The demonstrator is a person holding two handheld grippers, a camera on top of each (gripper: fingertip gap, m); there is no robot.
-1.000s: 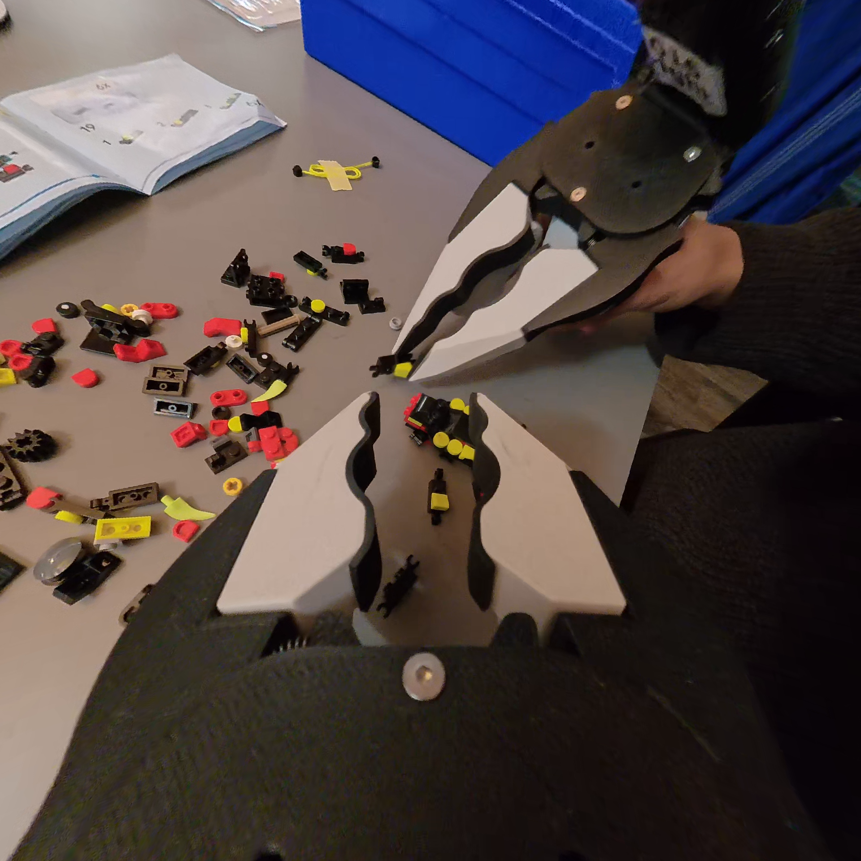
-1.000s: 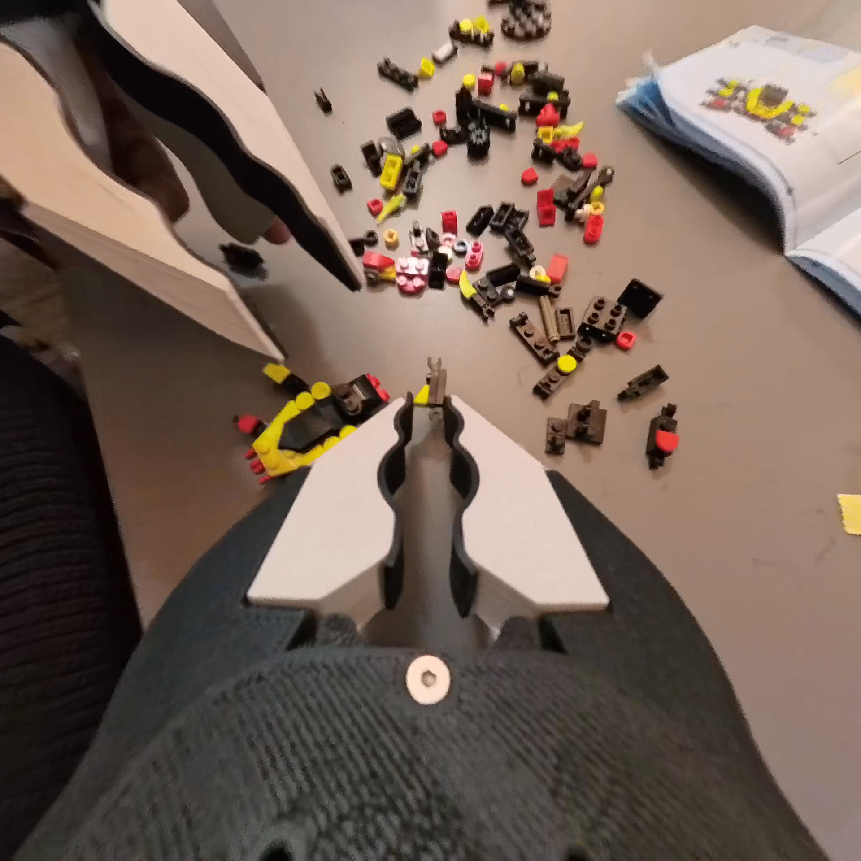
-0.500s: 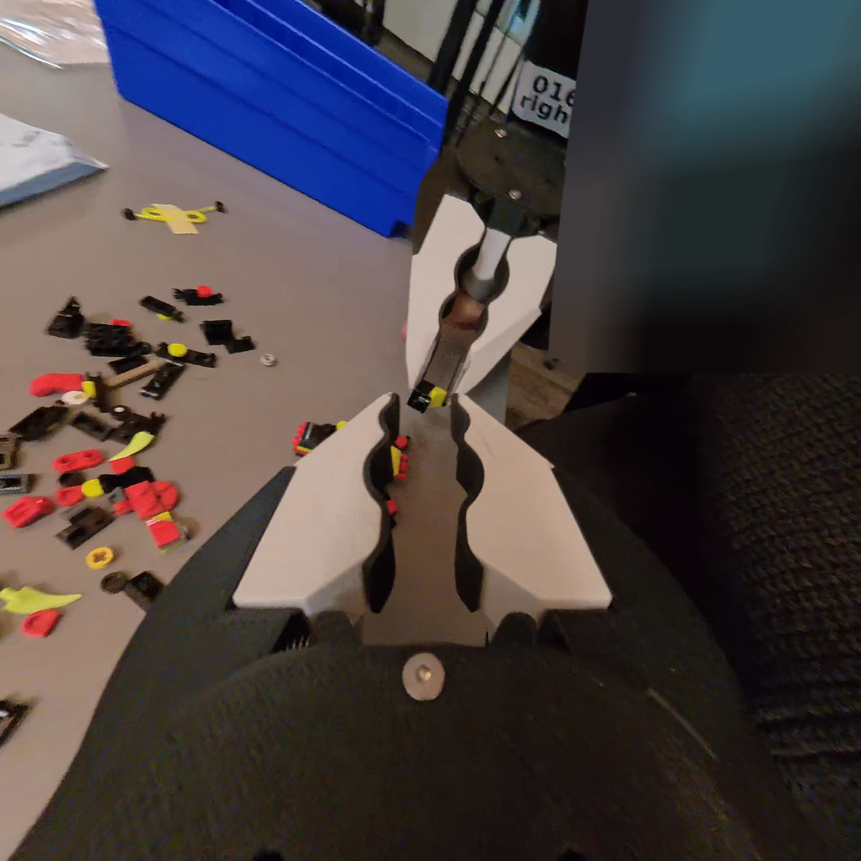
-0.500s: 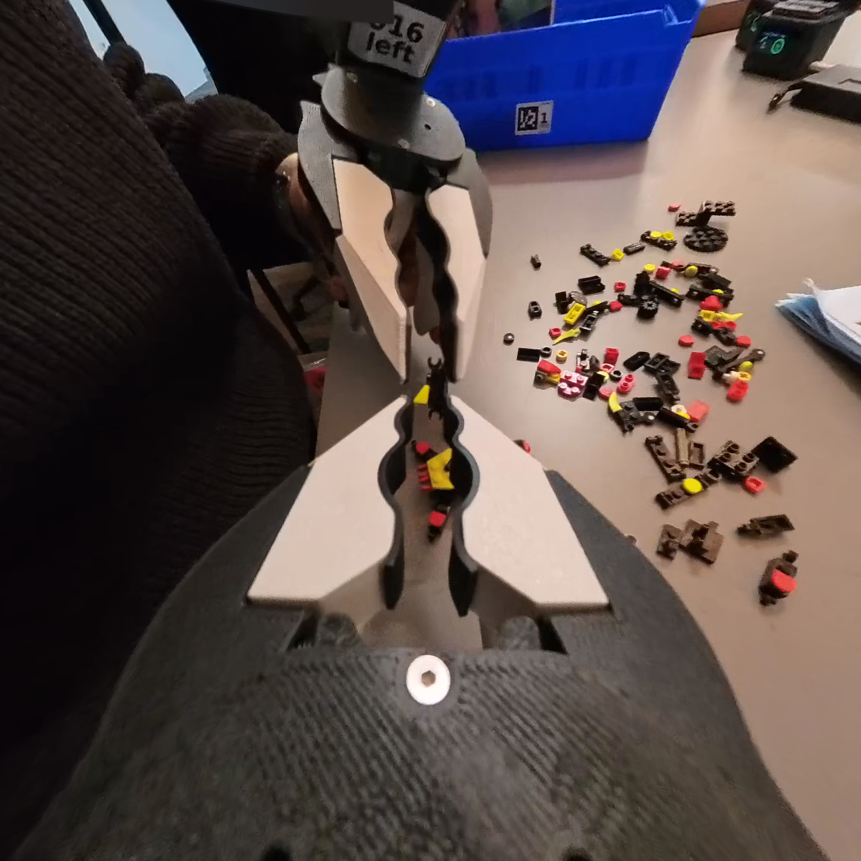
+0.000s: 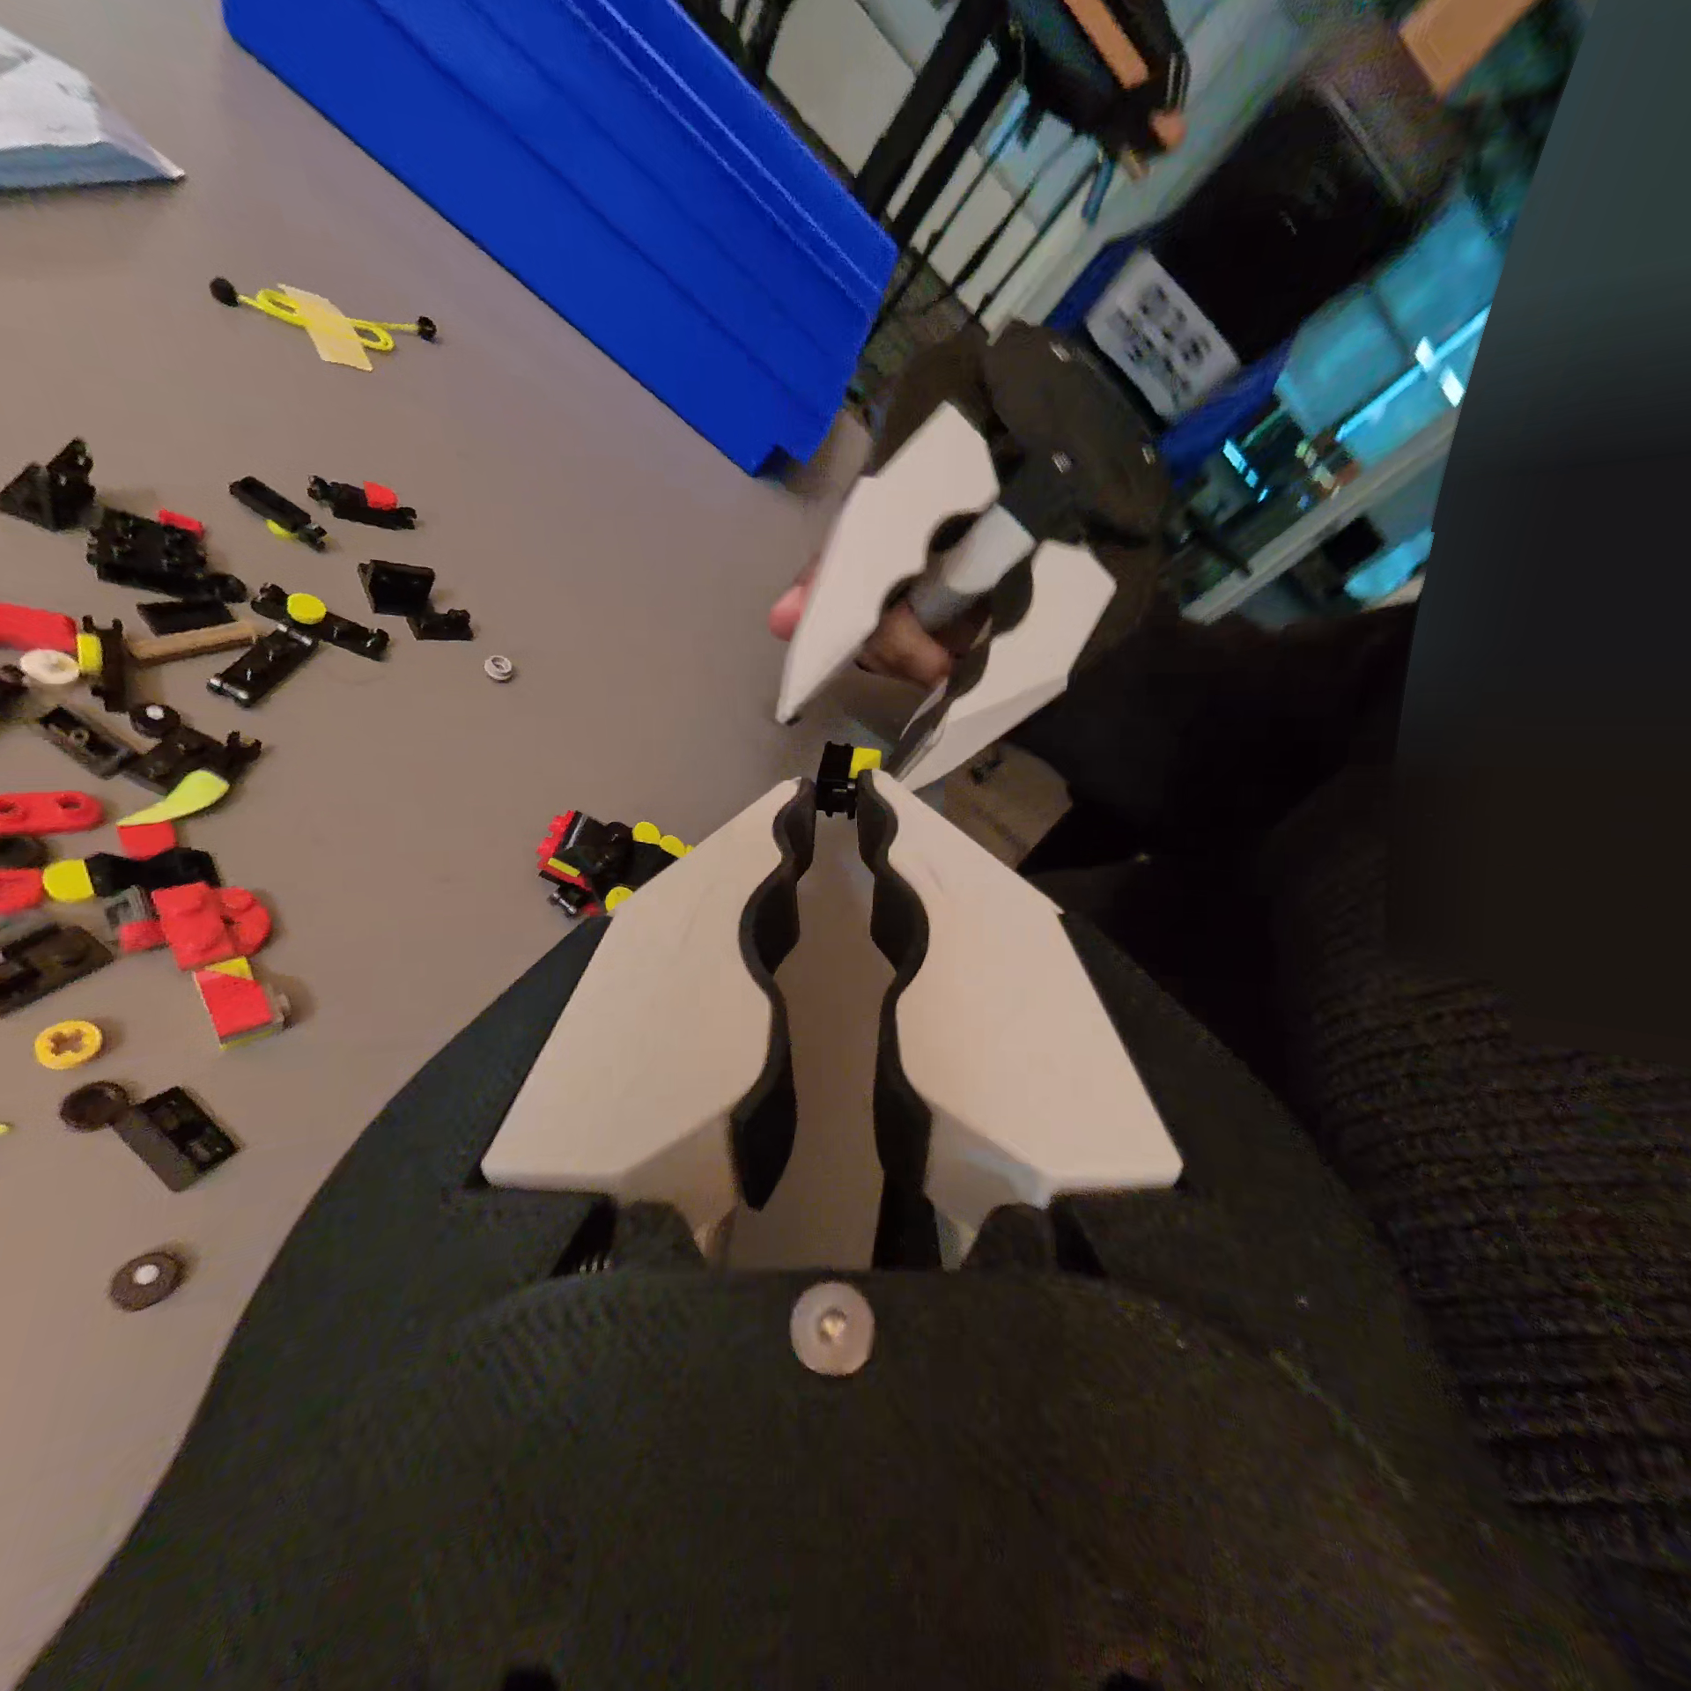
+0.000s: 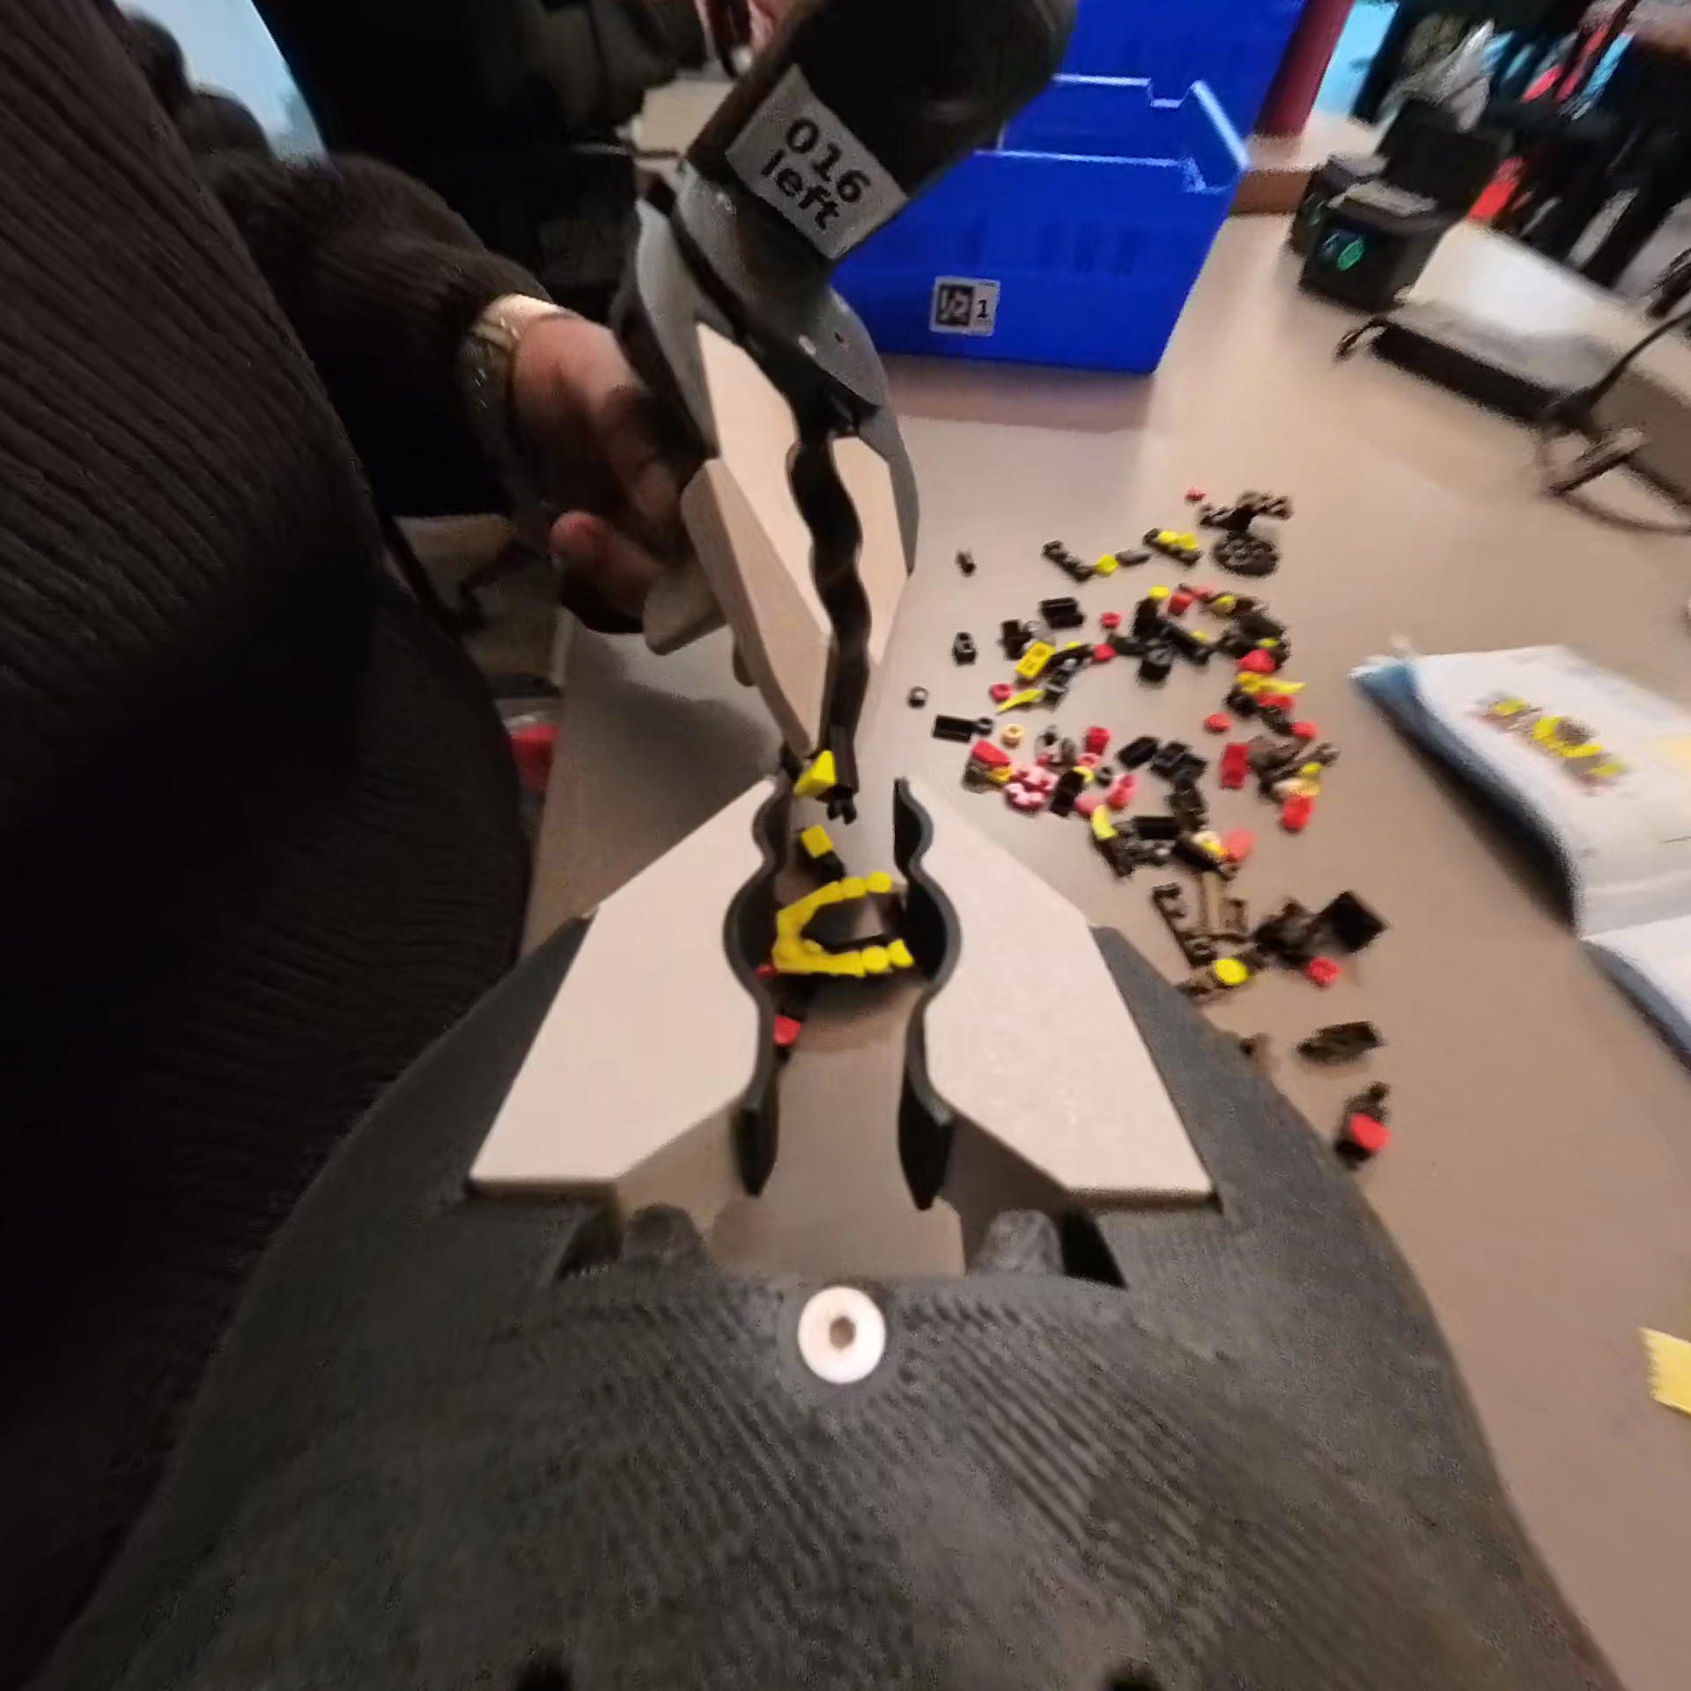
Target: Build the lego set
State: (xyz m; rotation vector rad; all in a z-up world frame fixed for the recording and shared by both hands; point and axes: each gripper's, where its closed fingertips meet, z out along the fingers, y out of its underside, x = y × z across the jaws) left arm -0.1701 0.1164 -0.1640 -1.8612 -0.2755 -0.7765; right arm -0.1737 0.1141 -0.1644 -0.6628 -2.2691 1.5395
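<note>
Pinching a small black-and-yellow piece [image 5: 844,776] at its very tips, the left gripper [image 5: 834,789] has its jaws drawn nearly together, held above the near edge of the grey table [image 5: 567,476]. In the right wrist view the same piece [image 6: 821,778] shows at the tip of the left gripper [image 6: 828,764], which points steeply downward from 11 o'clock. The right gripper [image 6: 840,794] has its jaws parted with nothing between them; through the gap, the partly built yellow-and-black model [image 6: 837,929] lies on the table below. In the left wrist view the right gripper [image 5: 846,732] sits at 1 o'clock from the left one, tips just beside the held piece; whether they touch it, I cannot tell. The model [image 5: 608,858] lies at 9 o'clock from the left gripper's tips. Loose red, black and yellow pieces [image 5: 183,695] are scattered further out at 9 to 10 o'clock. A blue bin [image 5: 586,183] stands at 11 o'clock, and a corner of the instruction booklet [image 5: 64,137] lies at the far upper left. A hand [image 6: 595,457] in a dark sleeve grips the left gripper's handle.
</note>
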